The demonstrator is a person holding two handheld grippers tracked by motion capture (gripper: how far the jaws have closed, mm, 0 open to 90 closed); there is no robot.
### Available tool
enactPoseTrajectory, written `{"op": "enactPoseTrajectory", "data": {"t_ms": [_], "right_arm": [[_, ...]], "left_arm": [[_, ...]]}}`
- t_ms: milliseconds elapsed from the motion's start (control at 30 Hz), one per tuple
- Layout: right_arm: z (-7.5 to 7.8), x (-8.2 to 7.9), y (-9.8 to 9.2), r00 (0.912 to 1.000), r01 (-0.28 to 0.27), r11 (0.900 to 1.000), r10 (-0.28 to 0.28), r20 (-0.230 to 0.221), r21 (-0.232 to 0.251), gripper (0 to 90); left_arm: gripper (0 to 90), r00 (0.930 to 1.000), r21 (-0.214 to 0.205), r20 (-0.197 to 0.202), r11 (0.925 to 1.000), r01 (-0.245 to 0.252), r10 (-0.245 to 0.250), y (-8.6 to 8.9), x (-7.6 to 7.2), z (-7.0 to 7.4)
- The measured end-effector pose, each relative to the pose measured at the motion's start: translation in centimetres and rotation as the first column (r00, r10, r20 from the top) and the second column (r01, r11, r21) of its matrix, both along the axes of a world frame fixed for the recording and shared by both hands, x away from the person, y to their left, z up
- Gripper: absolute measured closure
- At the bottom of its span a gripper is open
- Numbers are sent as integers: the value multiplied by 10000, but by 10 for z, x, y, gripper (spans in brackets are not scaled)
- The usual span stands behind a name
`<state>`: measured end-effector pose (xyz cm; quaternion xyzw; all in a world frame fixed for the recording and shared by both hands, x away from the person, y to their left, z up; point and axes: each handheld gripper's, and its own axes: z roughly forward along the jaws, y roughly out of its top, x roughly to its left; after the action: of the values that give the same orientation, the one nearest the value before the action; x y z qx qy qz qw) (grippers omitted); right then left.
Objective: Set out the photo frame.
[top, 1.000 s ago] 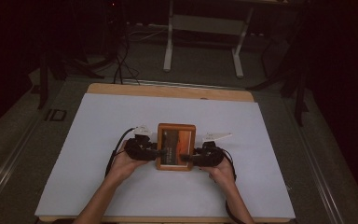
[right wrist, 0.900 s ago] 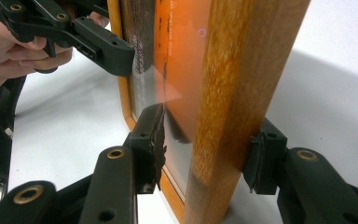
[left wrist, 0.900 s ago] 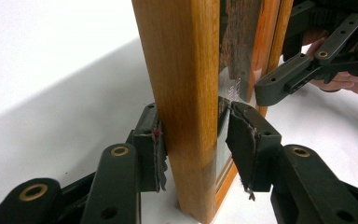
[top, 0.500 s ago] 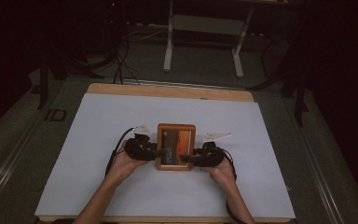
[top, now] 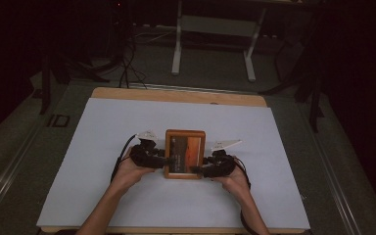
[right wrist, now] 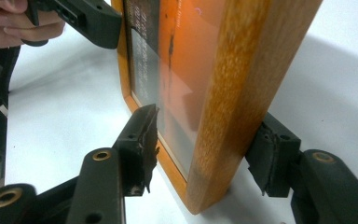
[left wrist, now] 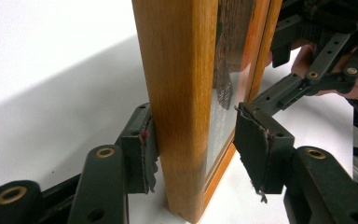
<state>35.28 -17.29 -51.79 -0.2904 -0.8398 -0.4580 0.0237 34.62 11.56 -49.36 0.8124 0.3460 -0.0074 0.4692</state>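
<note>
The picture frame is made of brown wood with rounded corners; it has a shiny glass front; behind the glass is an orange and dark picture with small pale writing down one side; it is taller than it is wide; in the high view it sits near the middle of the white table, a little toward the near side; in the left gripper view and the right gripper view it stands up on its edge, with its bottom corner touching the table top.
</note>
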Motion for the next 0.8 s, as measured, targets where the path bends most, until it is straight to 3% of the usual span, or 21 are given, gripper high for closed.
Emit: {"op": "enactPoseTrajectory", "data": {"t_ms": [567, 733, 800], "right_arm": [[21, -2, -31, 9980, 502, 9984, -511, 363, 264, 421], [23, -2, -40, 9972, 627, 9977, -636, 388, 245, 412], [21, -1, -48, 9947, 950, 9953, -942, 405, -176, 396]], "left_arm": [[464, 9988, -380, 335, 9986, -355, 368, 19, -2, 15], [463, 9967, -271, 504, 9976, -631, 644, 29, -1, 18], [463, 9953, -362, 483, 9960, -818, 835, 36, 0, 20]]}}
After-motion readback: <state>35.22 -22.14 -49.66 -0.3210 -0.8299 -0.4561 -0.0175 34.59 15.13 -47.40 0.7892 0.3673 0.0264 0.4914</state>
